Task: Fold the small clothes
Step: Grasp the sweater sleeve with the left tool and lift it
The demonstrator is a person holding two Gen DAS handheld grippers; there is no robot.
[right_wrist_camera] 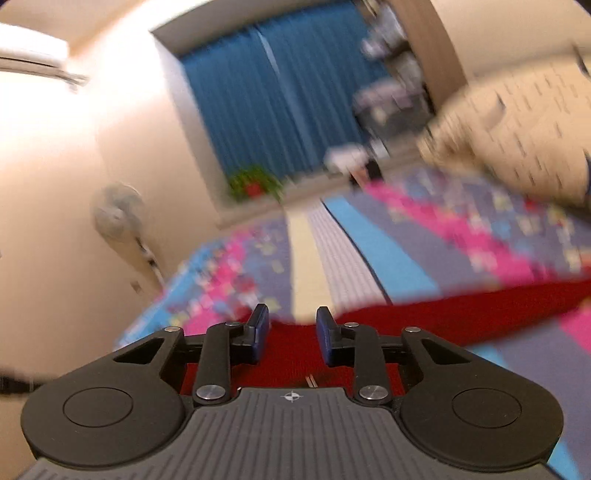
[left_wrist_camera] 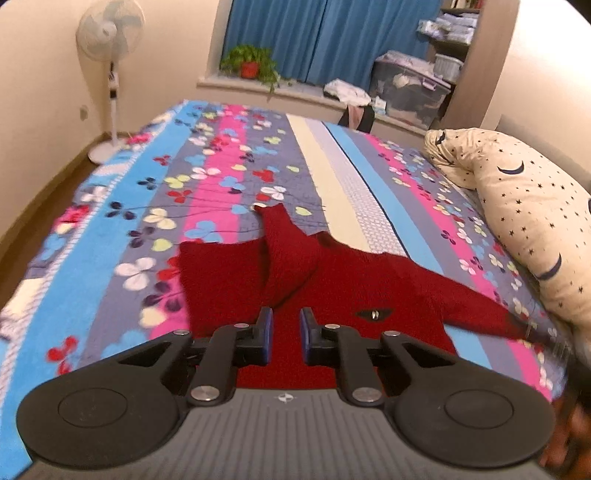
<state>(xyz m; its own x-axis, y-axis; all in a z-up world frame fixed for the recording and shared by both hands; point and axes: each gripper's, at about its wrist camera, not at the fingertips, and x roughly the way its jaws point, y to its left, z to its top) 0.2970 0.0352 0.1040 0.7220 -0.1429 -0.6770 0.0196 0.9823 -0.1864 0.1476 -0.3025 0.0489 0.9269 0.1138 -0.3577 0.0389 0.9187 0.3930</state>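
The left wrist view looks steeply down along its tool (left_wrist_camera: 286, 325) over the bed (left_wrist_camera: 110, 229), close above the red sweater (left_wrist_camera: 354, 273), facing the blue curtain (left_wrist_camera: 332, 37). The right wrist view, blurred and tilted, looks flatter along its tool (right_wrist_camera: 291, 325). Both share bed, sweater (right_wrist_camera: 443, 310), curtain (right_wrist_camera: 258, 92), fan (left_wrist_camera: 110, 33) and pillow (left_wrist_camera: 524, 206).
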